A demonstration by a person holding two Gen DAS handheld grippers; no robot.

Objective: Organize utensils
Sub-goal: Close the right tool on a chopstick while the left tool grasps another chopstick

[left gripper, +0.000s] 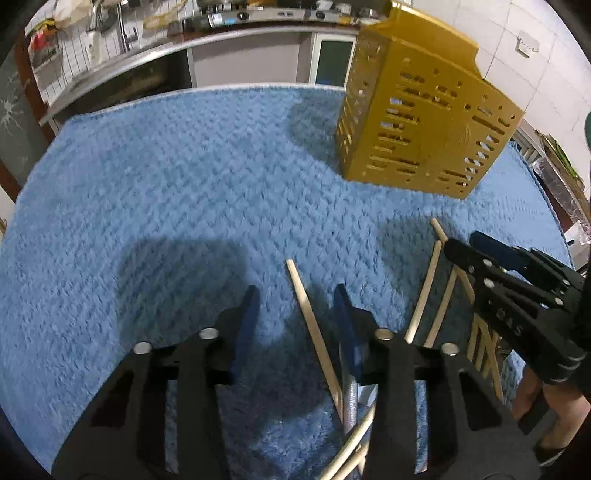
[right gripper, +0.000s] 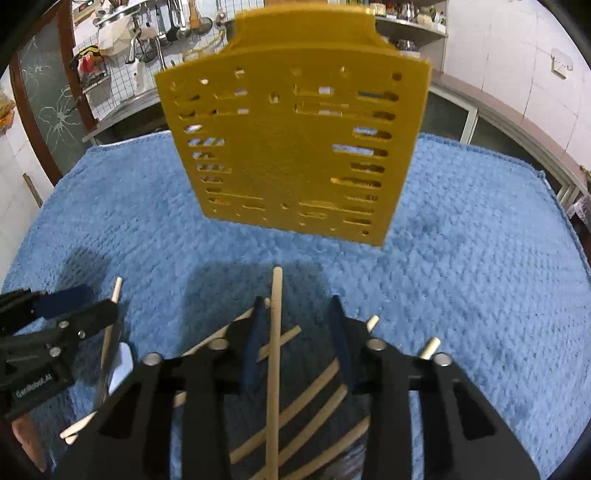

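A yellow perforated utensil holder (left gripper: 424,122) stands upright on the blue towel (left gripper: 184,184); it also shows in the right wrist view (right gripper: 291,147). Several wooden chopsticks (right gripper: 275,350) lie scattered on the towel under both grippers. My left gripper (left gripper: 295,299) is open, with one chopstick (left gripper: 310,325) lying between its fingers. My right gripper (right gripper: 297,306) is open above the chopstick pile, one long chopstick running up between its fingers. A metal utensil handle (left gripper: 351,402) lies by the left gripper. The right gripper appears in the left wrist view (left gripper: 465,243), the left gripper in the right wrist view (right gripper: 88,302).
The towel (right gripper: 480,258) covers the table. A kitchen counter with a sink (left gripper: 147,48) and hanging tools (right gripper: 173,26) lies beyond the far edge. A tiled wall (right gripper: 517,55) rises at the right.
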